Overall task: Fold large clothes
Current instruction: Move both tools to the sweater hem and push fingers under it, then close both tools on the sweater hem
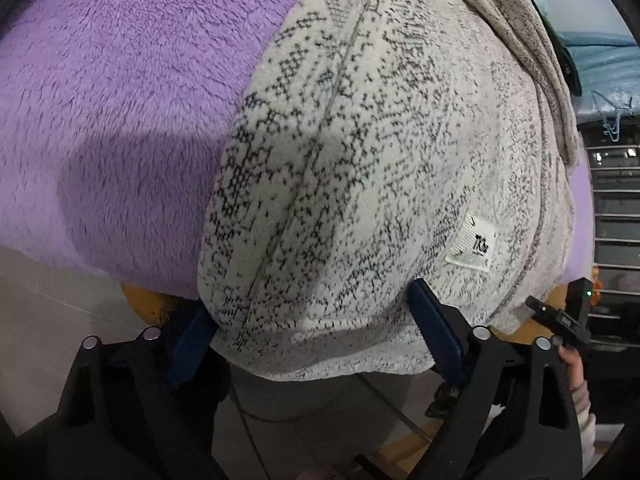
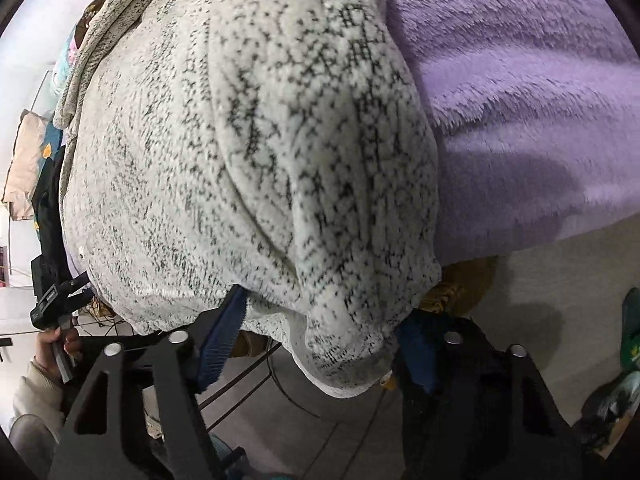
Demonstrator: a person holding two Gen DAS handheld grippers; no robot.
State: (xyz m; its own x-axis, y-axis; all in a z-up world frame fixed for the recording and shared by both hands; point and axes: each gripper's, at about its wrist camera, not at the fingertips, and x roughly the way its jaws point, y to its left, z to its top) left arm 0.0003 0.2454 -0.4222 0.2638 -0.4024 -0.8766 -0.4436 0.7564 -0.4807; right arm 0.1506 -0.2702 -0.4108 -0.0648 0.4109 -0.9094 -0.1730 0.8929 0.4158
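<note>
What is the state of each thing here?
Sweater: spread on the blanket, hem hanging over the edge.
Blanket: lying flat under the sweater.
Left tool: open around the hem.
Right tool: open around the hem.
Label: showing, facing up.

We look from two wrist cameras, each set just behind its own blue fingers and facing forward along them. Both sit low at the near edge, very close to the speckled white fleece garment, which fills most of each view. The left view has the purple blanket on its left; the right view has it on its right. Both share the garment's near hem, the blanket and the floor. Each view catches the other gripper at its edge: right gripper, left gripper.
</note>
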